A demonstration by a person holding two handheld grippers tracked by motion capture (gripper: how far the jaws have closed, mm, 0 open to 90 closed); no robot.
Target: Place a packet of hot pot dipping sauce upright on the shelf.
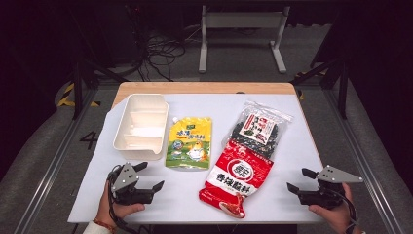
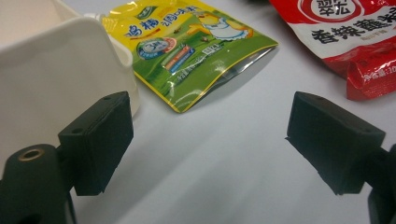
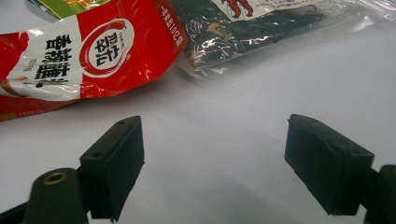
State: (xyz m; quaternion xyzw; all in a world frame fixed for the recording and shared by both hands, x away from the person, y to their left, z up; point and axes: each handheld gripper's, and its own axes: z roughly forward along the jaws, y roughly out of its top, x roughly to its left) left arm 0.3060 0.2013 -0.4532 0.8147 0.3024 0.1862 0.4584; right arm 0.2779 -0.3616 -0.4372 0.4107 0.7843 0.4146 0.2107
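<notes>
A white divided box [image 1: 140,126] stands at the table's left. Beside it lies a yellow-green spouted pouch [image 1: 189,143], then a red packet [image 1: 237,178] whose top end overlaps a clear bag of dark dried food [image 1: 257,127]. My left gripper [image 1: 150,176] rests open near the front left, just below the box, empty. In the left gripper view the box [image 2: 51,70], pouch [image 2: 187,46] and red packet [image 2: 345,32] lie ahead of the jaws. My right gripper [image 1: 301,179] stands open at the front right, empty. Its view shows the red packet [image 3: 79,56] and dark bag [image 3: 243,28] ahead.
The white table sheet [image 1: 185,195] has bare room along the front between the grippers and at the far right. Its wooden back edge [image 1: 204,87] shows behind. Beyond are a floor with cables [image 1: 160,53] and a white frame [image 1: 241,34].
</notes>
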